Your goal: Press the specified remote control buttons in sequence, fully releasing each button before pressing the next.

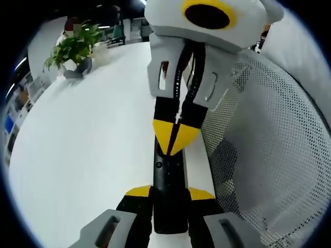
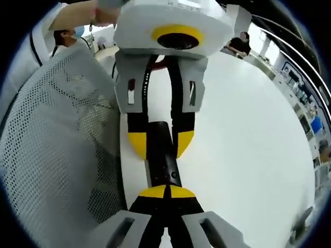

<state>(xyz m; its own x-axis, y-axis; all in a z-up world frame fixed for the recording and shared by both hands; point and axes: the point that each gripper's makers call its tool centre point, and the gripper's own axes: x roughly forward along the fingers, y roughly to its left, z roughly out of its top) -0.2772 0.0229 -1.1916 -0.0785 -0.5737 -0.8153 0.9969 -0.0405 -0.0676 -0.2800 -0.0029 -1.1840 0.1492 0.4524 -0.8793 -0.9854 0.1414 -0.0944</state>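
A slim black remote [image 1: 168, 173] is held just over the white table [image 1: 88, 139]. My left gripper [image 1: 169, 194] is shut on its near end, one yellow tip on each side. My right gripper [image 1: 175, 135] comes in from the top of the left gripper view, its yellow tips shut together and resting on the remote's upper face. In the right gripper view the right gripper [image 2: 166, 192] rises from below, its shut tips touching the remote [image 2: 163, 165] beside a small button. The left gripper [image 2: 161, 144] clamps the remote's far end there.
A person in a white mesh garment [image 1: 279, 144] stands close along the table edge and is also in the right gripper view as the mesh garment [image 2: 57, 139]. A potted plant [image 1: 72, 49] sits at the table's far corner. Bare tabletop [image 2: 243, 129] stretches away, with people seated beyond [image 2: 240, 44].
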